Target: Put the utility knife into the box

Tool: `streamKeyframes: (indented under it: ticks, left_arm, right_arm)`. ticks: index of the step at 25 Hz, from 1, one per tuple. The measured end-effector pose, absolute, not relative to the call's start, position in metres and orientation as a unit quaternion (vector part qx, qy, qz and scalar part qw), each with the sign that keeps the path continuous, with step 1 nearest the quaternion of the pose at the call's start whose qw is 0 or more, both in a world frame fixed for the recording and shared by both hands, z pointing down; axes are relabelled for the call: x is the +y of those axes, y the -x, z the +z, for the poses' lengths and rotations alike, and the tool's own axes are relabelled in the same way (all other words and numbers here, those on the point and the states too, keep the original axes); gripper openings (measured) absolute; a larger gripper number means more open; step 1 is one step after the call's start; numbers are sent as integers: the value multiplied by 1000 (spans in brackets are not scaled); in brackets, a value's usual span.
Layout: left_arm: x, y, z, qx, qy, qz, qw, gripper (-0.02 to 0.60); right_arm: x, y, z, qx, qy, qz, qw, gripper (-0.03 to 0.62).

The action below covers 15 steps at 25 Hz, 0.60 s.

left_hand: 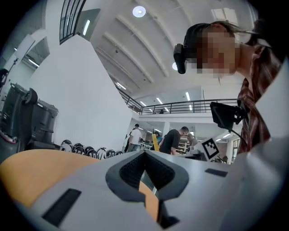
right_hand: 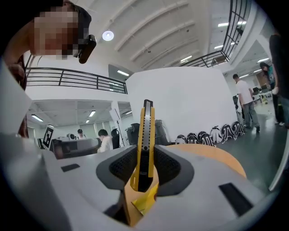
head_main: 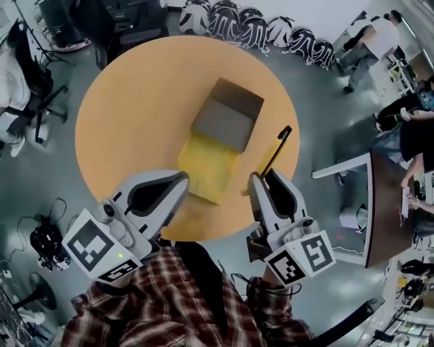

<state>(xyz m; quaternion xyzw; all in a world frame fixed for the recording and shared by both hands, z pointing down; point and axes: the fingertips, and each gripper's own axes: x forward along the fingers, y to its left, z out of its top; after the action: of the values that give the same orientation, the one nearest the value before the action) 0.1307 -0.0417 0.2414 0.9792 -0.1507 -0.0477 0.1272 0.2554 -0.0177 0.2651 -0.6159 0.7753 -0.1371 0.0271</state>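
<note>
The cardboard box (head_main: 226,123) stands open-topped in the middle of the table (head_main: 129,115), with nothing over its mouth. Its yellow front flap (head_main: 207,166) slopes out toward the person, blocking a low approach from that side. Bare table lies left and right of it.

Floor: smooth grey floor (head_main: 325,129), uniform across the room.

Furniture: a round orange-topped table (head_main: 122,122) stands at the centre. A brown wooden desk with white edge frame (head_main: 383,210) stands on the right side. A black swivel chair on a star base (head_main: 49,105) stands on the left side. A row of black-and-white rounded objects (head_main: 258,28), kind not identifiable, lines the foot of the far wall.

Walls: a tall plain white wall (left_hand: 67,99). A black metal mezzanine railing (left_hand: 194,107) runs along an upper level.

Ceiling and light: a white ribbed ceiling (left_hand: 135,40) carries a round white ceiling lamp (left_hand: 139,11) and white strip lights (right_hand: 228,24), all lit.
</note>
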Motion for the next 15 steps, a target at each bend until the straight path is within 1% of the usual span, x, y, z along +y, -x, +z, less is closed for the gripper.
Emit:
streamKeyframes:
  ticks: [9, 15]
  left_arm:
    - [-50, -118, 242, -189, -971, -59, 132, 11]
    - [-61, -126, 250, -192, -969, -59, 140, 11]
  right_arm:
    - [-47, -244, 270, 805, 577, -140, -4, 124]
    - [-69, -253, 285, 811, 565, -142, -55, 124]
